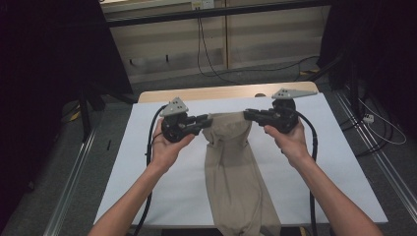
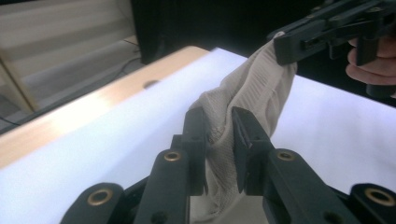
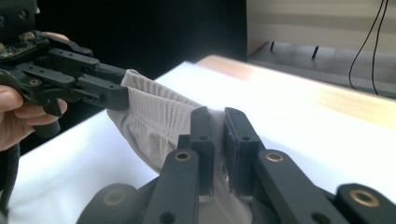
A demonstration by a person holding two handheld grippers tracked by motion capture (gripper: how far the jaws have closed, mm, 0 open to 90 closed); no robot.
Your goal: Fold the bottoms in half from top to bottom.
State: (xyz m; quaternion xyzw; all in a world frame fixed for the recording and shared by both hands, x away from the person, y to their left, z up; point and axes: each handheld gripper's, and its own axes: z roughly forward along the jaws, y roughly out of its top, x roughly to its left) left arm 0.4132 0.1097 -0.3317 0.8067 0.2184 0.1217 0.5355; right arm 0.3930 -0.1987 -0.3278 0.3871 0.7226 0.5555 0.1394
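Observation:
A beige knitted garment (image 1: 233, 167) hangs lengthwise over the white table cover (image 1: 147, 187), its lower end past the near edge. Its top band is lifted and stretched between both grippers. My left gripper (image 1: 207, 120) is shut on the band's left corner, and the ribbed cloth (image 2: 219, 135) shows pinched between its jaws. My right gripper (image 1: 247, 114) is shut on the right corner, with the fabric (image 3: 159, 116) running from its jaws to the left gripper (image 3: 112, 95). The right gripper (image 2: 292, 49) appears at the top right of the left gripper view, gripping the cloth.
A wooden table edge (image 1: 221, 92) with a small hole runs along the far side of the cover. Dark stands and cables (image 1: 206, 54) sit on the floor beyond. Metal rails (image 1: 74, 172) flank the table on both sides.

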